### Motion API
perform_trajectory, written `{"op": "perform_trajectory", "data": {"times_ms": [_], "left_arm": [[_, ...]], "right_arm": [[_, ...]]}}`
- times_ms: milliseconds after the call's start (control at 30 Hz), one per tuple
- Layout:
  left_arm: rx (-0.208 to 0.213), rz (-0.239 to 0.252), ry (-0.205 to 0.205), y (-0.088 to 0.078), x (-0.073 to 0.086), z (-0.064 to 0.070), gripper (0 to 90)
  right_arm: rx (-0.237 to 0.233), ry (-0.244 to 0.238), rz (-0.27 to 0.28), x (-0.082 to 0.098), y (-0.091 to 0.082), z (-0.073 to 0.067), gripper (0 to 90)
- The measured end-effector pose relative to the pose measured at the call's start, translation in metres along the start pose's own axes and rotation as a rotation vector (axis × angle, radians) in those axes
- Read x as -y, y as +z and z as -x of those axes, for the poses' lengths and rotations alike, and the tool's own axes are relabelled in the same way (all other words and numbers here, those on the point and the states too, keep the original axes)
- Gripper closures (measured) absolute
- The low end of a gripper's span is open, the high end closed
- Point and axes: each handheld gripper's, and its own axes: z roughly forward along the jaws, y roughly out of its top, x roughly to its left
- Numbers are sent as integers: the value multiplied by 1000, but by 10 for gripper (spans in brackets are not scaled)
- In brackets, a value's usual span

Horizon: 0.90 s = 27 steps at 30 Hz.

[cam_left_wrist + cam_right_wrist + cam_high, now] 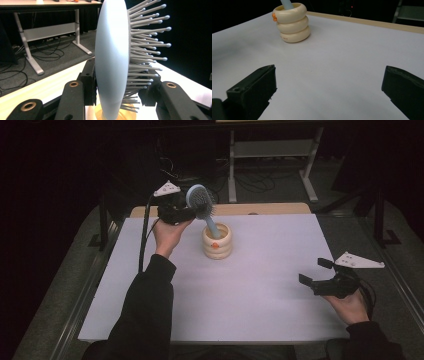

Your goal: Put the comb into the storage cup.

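My left gripper (pixel 186 211) sits toward the far left of the white table (pixel 260 310), jaws clamped on the head of a pale blue hairbrush (pixel 201 204) — one pad against its smooth back, the other pushed in among the bristles. In the left gripper view the brush head (pixel 112 62) stands on edge between my jaws, bristles pointing right. Its handle slants down into a cream holder (pixel 217 241) shaped like three stacked rings, which stands upright near the table's middle, toward the far edge; an orange spot marks its front. Well apart from all that, near the right edge, my right gripper (pixel 314 274) hovers low over bare table — jaws spread wide, nothing between them, pointed toward the holder (pixel 292 23).
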Motion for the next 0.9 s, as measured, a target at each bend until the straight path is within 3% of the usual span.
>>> {"op": "perform_trajectory", "data": {"times_ms": [800, 900], "left_arm": [[3, -17, -31, 20, 24, -4, 565], [8, -10, -50, 25, 28, -6, 566]], "right_arm": [[-6, -7, -16, 8, 2, -1, 0], [-9, -7, -15, 8, 1, -1, 0]]}}
